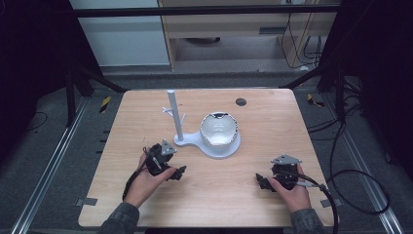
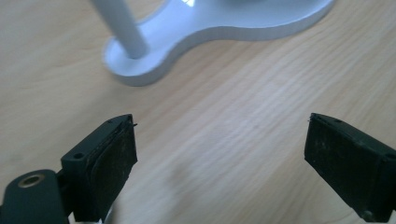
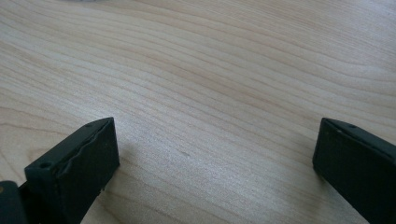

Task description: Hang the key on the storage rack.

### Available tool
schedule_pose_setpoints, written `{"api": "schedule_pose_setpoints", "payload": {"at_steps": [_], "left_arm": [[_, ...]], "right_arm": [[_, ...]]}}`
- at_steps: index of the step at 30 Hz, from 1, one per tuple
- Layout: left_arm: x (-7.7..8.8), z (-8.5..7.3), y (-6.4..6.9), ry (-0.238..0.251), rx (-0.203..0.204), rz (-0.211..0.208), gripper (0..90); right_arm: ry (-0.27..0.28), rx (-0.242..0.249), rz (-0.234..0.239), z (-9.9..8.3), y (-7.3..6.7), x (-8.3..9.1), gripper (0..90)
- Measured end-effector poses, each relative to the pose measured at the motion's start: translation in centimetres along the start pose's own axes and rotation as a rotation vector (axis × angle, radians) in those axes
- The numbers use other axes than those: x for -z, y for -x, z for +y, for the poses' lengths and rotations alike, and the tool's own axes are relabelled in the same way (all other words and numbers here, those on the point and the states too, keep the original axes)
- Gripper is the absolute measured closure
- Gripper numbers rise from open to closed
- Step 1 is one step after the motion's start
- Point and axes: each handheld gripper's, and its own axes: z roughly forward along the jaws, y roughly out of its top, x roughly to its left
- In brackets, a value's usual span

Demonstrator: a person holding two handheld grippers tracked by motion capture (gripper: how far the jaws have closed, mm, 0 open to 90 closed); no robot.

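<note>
Light wooden tabletop (image 1: 272, 122) carries a white stand (image 1: 204, 141) near its middle, with an upright post (image 1: 174, 114) and a white bowl (image 1: 219, 128) on its round base; left gripper (image 1: 176, 173) lies low just in front of the post, jaws wide apart and empty; right gripper (image 1: 260, 180) rests well apart to the right, jaws wide apart too, bare wood between them.

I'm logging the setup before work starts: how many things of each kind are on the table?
White stand with post and pegs: 1
White bowl on the stand's base: 1
Black grippers, jaws open, left and right: 2
Dark round disc: 1
Total: 5
</note>
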Motion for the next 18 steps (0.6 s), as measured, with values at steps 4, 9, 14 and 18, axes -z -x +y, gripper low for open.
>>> {"api": "schedule_pose_setpoints", "payload": {"at_steps": [4, 9, 14, 18], "left_arm": [[1.4, 0.7, -2.7, -0.119, 0.021, 0.023, 8.6], [2.6, 0.8, -5.5, -0.174, 0.074, 0.059, 17.0], [2.2, 0.4, -6.6, -0.233, 0.112, 0.055, 20.9], [2.1, 0.1, -7.4, -0.280, 0.114, 0.061, 25.1]], "right_arm": [[-0.001, 0.002, 0.005, 0.0, 0.0, 0.0, 0.7], [0.000, 0.003, 0.005, 0.0, 0.0, 0.0, 0.7], [0.000, 0.001, 0.004, 0.0, 0.0, 0.0, 0.8], [-0.001, -0.001, 0.002, 0.0, 0.0, 0.0, 0.8]]}}
